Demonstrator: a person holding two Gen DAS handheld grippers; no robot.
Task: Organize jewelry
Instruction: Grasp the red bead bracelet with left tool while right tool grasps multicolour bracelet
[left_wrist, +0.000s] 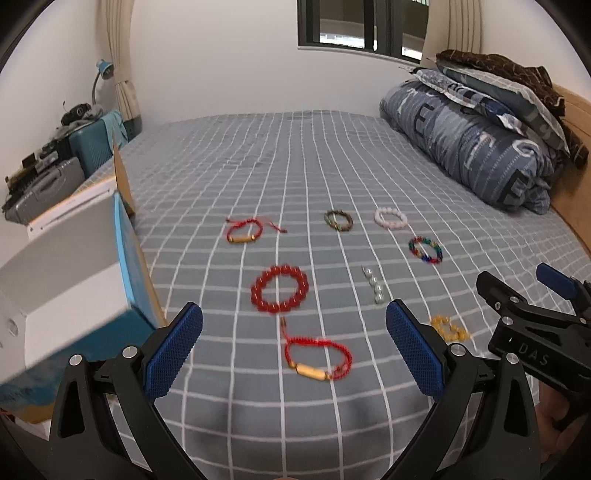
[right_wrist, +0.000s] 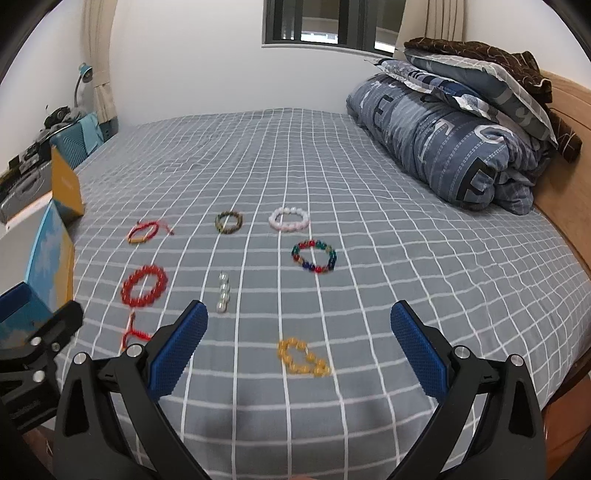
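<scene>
We are holding both claws, left claw (left_wrist: 293, 350) and right claw (right_wrist: 299, 343), wide open and empty over the bed (right_wrist: 424, 280); the near yellow bracelet (right_wrist: 303, 358) seems to need a low, centred pinch.

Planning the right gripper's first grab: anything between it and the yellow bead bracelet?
Nothing visible. The right gripper is open, and the yellow bead bracelet lies alone on bare checked bedsheet just ahead of its fingers.
</scene>
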